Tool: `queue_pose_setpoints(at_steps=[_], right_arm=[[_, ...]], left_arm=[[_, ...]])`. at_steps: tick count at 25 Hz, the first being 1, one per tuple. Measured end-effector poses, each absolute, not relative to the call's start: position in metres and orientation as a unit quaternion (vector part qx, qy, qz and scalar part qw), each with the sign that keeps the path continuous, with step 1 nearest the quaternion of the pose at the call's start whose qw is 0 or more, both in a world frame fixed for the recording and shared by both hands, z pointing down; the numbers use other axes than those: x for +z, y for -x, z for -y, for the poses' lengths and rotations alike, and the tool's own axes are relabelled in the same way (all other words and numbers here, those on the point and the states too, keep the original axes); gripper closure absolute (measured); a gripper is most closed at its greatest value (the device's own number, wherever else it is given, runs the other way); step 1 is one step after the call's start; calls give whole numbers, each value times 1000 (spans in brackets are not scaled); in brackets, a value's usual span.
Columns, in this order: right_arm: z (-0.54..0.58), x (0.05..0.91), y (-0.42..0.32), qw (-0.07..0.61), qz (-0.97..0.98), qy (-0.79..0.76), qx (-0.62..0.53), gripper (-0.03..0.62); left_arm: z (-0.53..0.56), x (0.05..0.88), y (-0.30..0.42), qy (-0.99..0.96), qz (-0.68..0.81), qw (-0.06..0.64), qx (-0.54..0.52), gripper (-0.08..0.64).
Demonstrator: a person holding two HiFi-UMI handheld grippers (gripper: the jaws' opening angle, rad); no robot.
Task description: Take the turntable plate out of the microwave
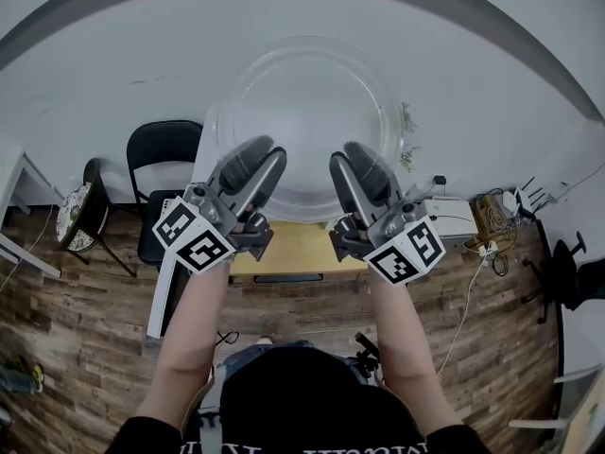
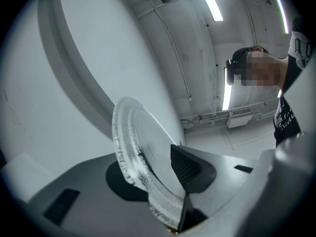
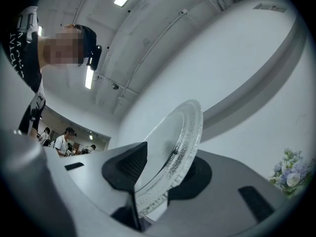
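Bright, even light throughout. It comes from long strip lights (image 2: 210, 4) on the ceiling, which burn out to white glare in both gripper views. Shadows are soft and faint. All three pictures bulge like a fisheye, with black corners, and the wall (image 1: 113, 55) bends in the head view. The glass plate (image 1: 307, 121) shows a pale sheen, and its near rim is slightly soft close up.
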State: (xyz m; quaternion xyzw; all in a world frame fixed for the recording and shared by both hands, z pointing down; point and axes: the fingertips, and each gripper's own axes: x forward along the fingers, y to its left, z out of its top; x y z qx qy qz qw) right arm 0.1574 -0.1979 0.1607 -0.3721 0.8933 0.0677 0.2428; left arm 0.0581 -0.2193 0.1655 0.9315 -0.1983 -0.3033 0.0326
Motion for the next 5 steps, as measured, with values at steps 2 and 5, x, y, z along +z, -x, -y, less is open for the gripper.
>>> queue_pose_setpoints(at_steps=[2, 5], right_arm=[[199, 160, -158, 243, -893, 374, 69, 460], [199, 158, -158, 244, -892, 374, 72, 460]], left_arm=[[221, 165, -59, -931, 197, 36, -304, 433], [222, 162, -59, -931, 196, 35, -305, 433]])
